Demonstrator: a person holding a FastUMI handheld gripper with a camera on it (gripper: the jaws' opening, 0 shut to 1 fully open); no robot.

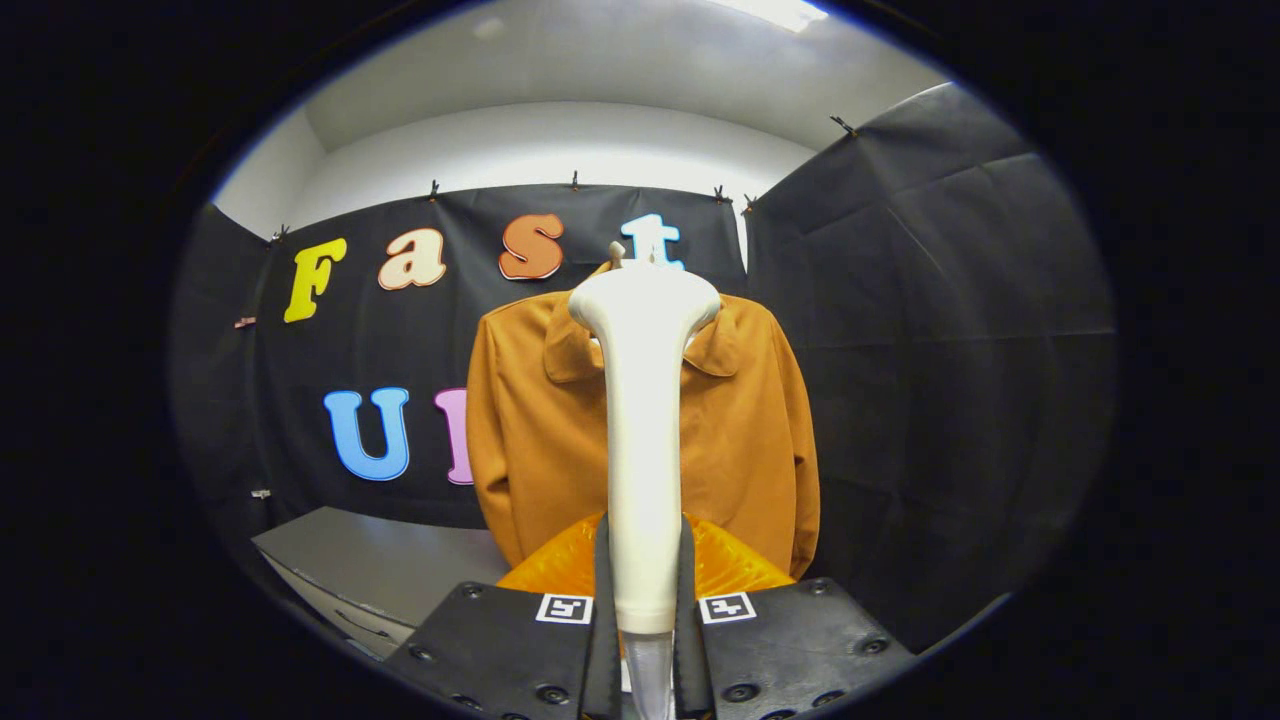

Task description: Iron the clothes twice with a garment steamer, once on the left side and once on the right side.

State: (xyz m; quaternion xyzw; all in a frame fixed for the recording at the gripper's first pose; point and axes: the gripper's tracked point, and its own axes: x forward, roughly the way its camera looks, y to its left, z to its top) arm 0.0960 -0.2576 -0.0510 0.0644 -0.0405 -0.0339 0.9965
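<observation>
hand-held gripper [645,600] clamping white garment steamer [643,420]

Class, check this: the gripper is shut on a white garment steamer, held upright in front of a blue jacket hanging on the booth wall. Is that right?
One error: the jacket is orange-brown, not blue. The gripper view shows it. The rest stands: the gripper is shut on the white garment steamer, held upright in front of the hanging jacket.

Your gripper [645,600] is clamped on the white garment steamer [643,420], both fingers [603,600] pressing its handle, and the steamer stands upright between them. Its head sits at the collar of the brown jacket [740,430] hanging beyond on the booth wall. Grey table [390,565] lower left of the jacket.
</observation>
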